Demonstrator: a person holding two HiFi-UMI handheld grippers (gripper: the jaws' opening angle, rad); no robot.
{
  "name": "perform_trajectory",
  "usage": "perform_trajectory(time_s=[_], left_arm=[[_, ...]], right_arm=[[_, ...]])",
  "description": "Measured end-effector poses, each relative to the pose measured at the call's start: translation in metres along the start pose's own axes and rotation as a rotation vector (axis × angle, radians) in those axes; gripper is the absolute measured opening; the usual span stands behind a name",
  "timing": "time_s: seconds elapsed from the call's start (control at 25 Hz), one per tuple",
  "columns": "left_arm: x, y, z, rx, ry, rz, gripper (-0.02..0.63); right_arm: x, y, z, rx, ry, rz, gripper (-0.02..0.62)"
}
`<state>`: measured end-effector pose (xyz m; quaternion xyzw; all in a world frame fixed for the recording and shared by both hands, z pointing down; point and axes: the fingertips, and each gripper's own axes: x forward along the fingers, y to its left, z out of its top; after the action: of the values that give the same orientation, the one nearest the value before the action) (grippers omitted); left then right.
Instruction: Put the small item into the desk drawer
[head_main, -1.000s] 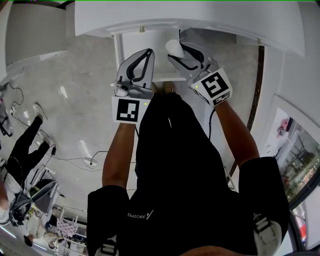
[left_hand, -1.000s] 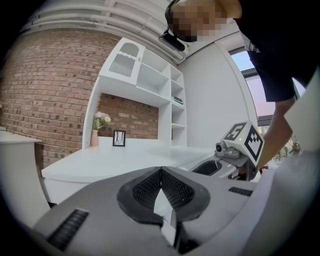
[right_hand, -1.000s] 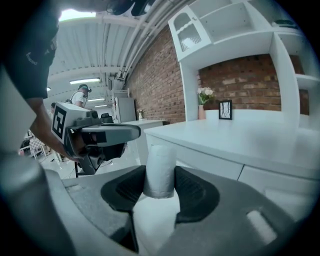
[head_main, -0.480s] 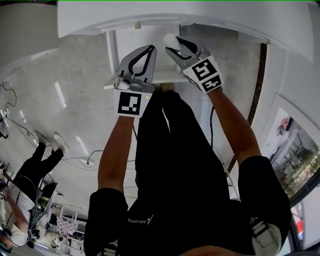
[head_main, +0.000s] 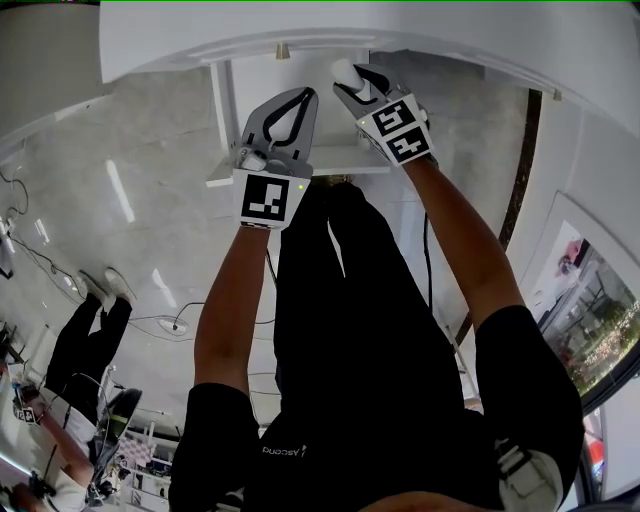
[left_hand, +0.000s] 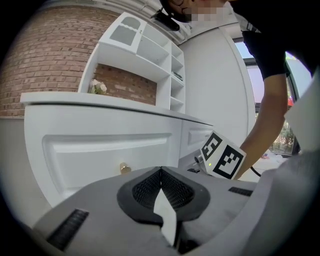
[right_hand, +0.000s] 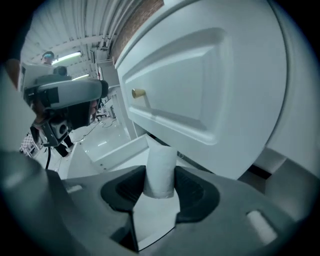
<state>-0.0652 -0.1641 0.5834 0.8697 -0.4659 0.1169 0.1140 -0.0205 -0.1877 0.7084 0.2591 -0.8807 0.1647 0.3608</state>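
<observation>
The small item is a white cylinder (head_main: 343, 71) (right_hand: 160, 165), standing upright between the pads of my right gripper (head_main: 352, 80) (right_hand: 160, 176), which is shut on it. It hangs over the far right part of the open white drawer (head_main: 222, 120) (right_hand: 107, 150), just below the desk front. A shut drawer front with a brass knob (head_main: 283, 50) (right_hand: 138, 93) (left_hand: 124, 168) sits above the open drawer. My left gripper (head_main: 303, 94) (left_hand: 161, 171) is shut and empty, held over the open drawer left of the right gripper.
The white desk top (head_main: 400, 30) curves across the far side. A white shelf unit (left_hand: 150, 55) stands against a brick wall. Cables (head_main: 180, 322) and another person (head_main: 85, 335) are on the grey floor at left.
My right gripper has carried the cylinder farther forward, closer under the desk front. The left gripper has shifted slightly forward too. Both grips look unchanged.
</observation>
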Motion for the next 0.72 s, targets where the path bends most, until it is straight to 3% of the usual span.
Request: perform_trajectory(time_s=[0.72], left_arm=[[0.028, 0.022, -0.046, 0.02, 0.044, -0.048, -0.002]], right_arm=[[0.074, -0.026, -0.041, -0.021, 0.122, -0.08, 0.179]])
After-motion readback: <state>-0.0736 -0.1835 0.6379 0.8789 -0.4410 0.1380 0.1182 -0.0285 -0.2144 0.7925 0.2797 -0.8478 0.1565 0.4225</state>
